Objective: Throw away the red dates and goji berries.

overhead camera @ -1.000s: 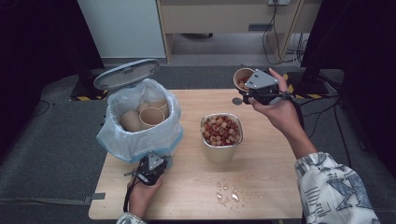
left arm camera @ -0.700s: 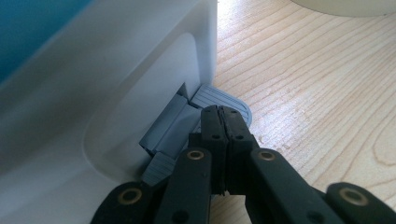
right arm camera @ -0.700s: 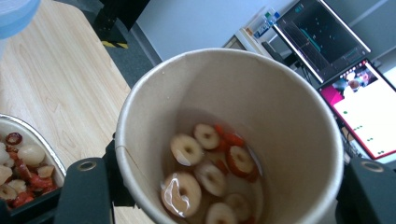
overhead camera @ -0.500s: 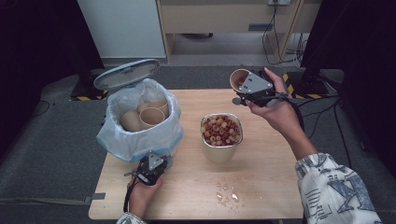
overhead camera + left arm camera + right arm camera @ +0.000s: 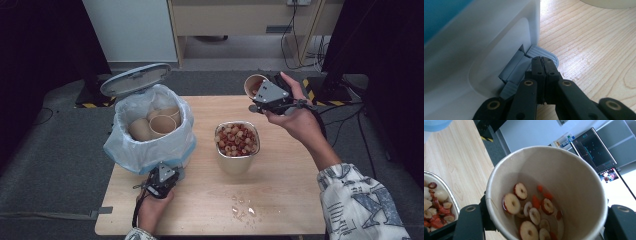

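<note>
My right gripper (image 5: 261,95) clamps a thin paper cup (image 5: 544,192) of sliced fruit beyond the steel bowl (image 5: 237,162); it crushes easily. My left gripper (image 5: 543,65), jaws closed, presses the bin's pedal (image 5: 542,53).

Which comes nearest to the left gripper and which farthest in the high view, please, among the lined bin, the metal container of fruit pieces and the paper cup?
From the left gripper, at the table's near left:
1. Lined bin, directly behind the gripper, at the left.
2. Metal container, mid-table, to the right.
3. Paper cup, held up by the right gripper at the far right.
</note>
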